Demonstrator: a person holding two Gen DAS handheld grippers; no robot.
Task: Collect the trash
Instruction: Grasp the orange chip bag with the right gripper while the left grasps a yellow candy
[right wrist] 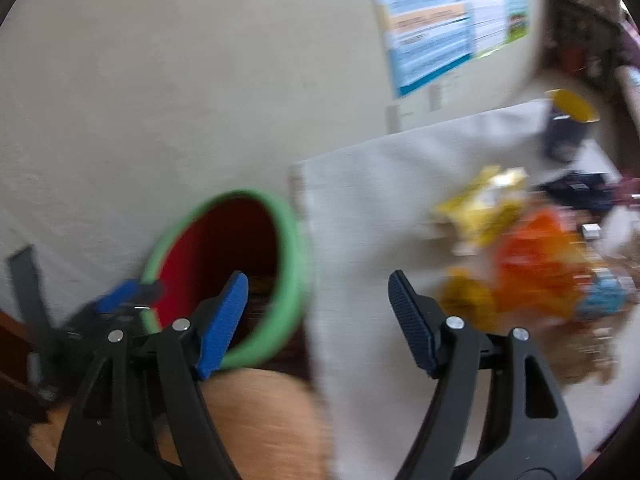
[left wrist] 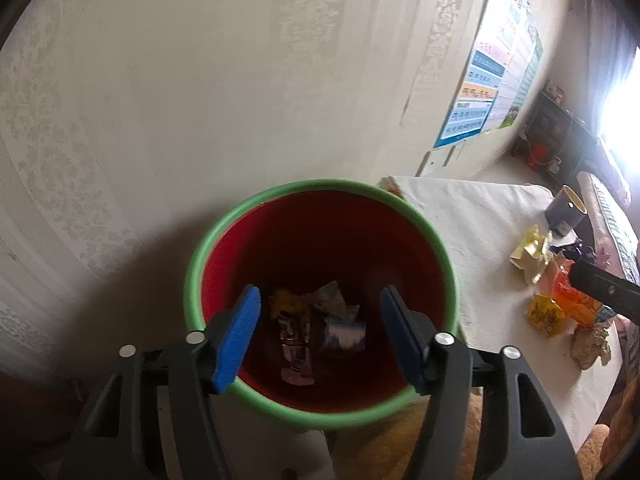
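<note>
Left wrist view: left gripper [left wrist: 320, 336] hangs over the mouth of a red bin [left wrist: 320, 248] with a green rim, lower centre of frame; blue pads spread wide, nothing between them. Crumpled wrappers [left wrist: 316, 328] lie on the bin floor. Behind and above, pale patterned wallpaper [left wrist: 200, 80] fills most of the frame; a blue-and-white poster [left wrist: 492, 80] is pinned at upper right. Right of the bin, a table under a white cloth [left wrist: 480, 232]. At right edge: a heap of trash [left wrist: 556, 288], yellow and orange packets among it, and a dark paper cup [left wrist: 566, 210] beyond. Black tip of the right gripper [left wrist: 600, 288] enters from the right beside the heap. Bright window glare at far right. Right wrist view, blurred: right gripper [right wrist: 318, 312] has its jaws apart, empty, above the cloth edge [right wrist: 380, 240]; bin [right wrist: 224, 248] at lower left, just beside the cloth. Trash heap [right wrist: 520, 248] smeared at right, cup [right wrist: 566, 128] upper right, poster [right wrist: 432, 20] at top. Tan fuzzy surface [right wrist: 260, 420], kind unclear, at bottom centre.
</note>
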